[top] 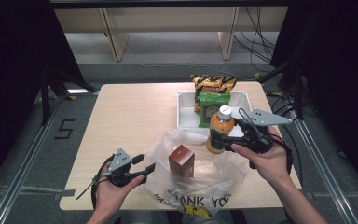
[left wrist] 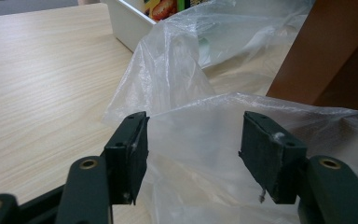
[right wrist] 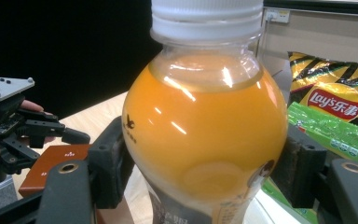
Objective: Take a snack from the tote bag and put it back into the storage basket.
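Gripping an orange juice bottle (top: 220, 129) by its round body, the right gripper (top: 223, 137) holds it upright just above the near edge of the white tray (top: 185, 109), at the far rim of the clear plastic bag (top: 200, 179). In the right gripper view both black pads press the sides of the bottle (right wrist: 205, 135), which has a white screw cap and a grey label with small print too cut off to read.

The left gripper (top: 150, 167) sits at the bag's left edge with its jaws spread wide and nothing between them; in the left gripper view the crumpled film of the bag (left wrist: 200, 140) lies just ahead of the pads.

A brown carton (top: 182, 160) stands upright on the bag, between the two grippers. Its markings are too small to make out.

The bag's near end carries black lettering, "THANK YO", partly folded, above a yellow printed figure.

In the tray lie a yellow-and-black chip bag (top: 213, 84), whose red badge reads "Lay's" with Chinese characters in the right gripper view, and a green packet (top: 211, 107) overlapping it. The tray rests on the pale wooden surface (top: 130, 116) toward its far right.

A "5" is marked on the floor (top: 65, 128) to the left.
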Tool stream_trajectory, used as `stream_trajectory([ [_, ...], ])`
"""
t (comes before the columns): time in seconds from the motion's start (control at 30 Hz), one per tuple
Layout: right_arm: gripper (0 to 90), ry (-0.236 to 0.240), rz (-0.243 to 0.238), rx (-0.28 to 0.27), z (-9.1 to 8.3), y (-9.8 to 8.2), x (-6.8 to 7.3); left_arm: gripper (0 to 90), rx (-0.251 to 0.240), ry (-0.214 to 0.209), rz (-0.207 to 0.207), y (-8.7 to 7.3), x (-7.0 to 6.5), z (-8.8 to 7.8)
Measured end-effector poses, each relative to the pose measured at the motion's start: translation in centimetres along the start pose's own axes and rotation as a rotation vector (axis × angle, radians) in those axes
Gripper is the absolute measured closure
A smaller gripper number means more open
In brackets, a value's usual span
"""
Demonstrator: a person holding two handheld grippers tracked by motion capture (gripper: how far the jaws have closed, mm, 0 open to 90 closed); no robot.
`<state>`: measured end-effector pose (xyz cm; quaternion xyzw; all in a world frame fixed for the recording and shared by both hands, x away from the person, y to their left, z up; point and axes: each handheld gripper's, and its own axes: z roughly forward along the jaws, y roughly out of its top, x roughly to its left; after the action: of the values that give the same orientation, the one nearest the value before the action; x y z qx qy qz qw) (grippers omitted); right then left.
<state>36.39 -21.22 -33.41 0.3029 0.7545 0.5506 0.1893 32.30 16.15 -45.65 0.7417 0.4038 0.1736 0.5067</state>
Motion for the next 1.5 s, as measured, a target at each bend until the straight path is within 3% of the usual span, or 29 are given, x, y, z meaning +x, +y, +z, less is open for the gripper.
stream_trajectory([
  [0.2, 32.0, -0.010, 0.018, 0.005, 0.0, 0.2, -0.2, 41.0, 0.001, -0.003, 0.014, 0.0, 0.0, 0.0],
  [0.43, 32.0, -0.036, 0.021, -0.002, 0.2, 0.1, -1.3, 41.0, 0.005, 0.004, 0.002, 0.0, 0.0, -0.1],
  [0.6, 32.0, -0.054, 0.054, 0.001, 0.3, 0.0, -2.1, 41.0, 0.006, 0.003, 0.010, 0.0, 0.1, -0.1],
  [0.8, 32.0, -0.069, 0.042, 0.009, 0.6, -0.3, -3.3, 41.0, 0.007, 0.004, 0.011, 0.0, 0.1, -0.1],
  [1.13, 32.0, -0.106, 0.077, -0.002, 0.8, -0.2, -4.6, 41.0, 0.007, 0.004, 0.002, 0.0, 0.0, 0.0],
  [1.2, 32.0, -0.124, 0.057, -0.012, 0.9, -0.2, -5.1, 41.0, 0.007, 0.004, 0.001, 0.0, 0.0, 0.0],
  [1.23, 32.0, -0.136, 0.089, -0.010, 0.9, -0.1, -5.0, 41.0, 0.008, 0.004, 0.001, 0.0, 0.1, 0.0],
  [1.27, 32.0, -0.120, 0.069, 0.004, 0.9, 0.0, -5.4, 41.0, 0.007, 0.004, 0.001, 0.0, 0.1, 0.0],
  [1.37, 32.0, -0.134, 0.058, -0.002, 1.0, 0.2, -5.8, 41.0, 0.008, 0.005, 0.000, 0.0, 0.1, 0.0],
  [1.4, 32.0, -0.144, 0.074, 0.003, 1.0, 0.2, -5.7, 41.0, 0.009, 0.005, 0.000, -0.1, 0.0, 0.0],
  [1.43, 32.0, -0.142, 0.056, -0.007, 1.1, 0.2, -6.1, 41.0, 0.010, 0.005, 0.000, -0.1, 0.1, 0.0],
  [1.47, 32.0, -0.150, 0.071, -0.002, 1.1, 0.3, -6.1, 41.0, 0.010, 0.006, -0.001, -0.1, 0.0, 0.0],
  [1.5, 32.0, -0.151, 0.050, -0.010, 1.3, 0.3, -6.4, 41.0, 0.010, 0.002, 0.002, -0.1, 0.1, 0.0],
])
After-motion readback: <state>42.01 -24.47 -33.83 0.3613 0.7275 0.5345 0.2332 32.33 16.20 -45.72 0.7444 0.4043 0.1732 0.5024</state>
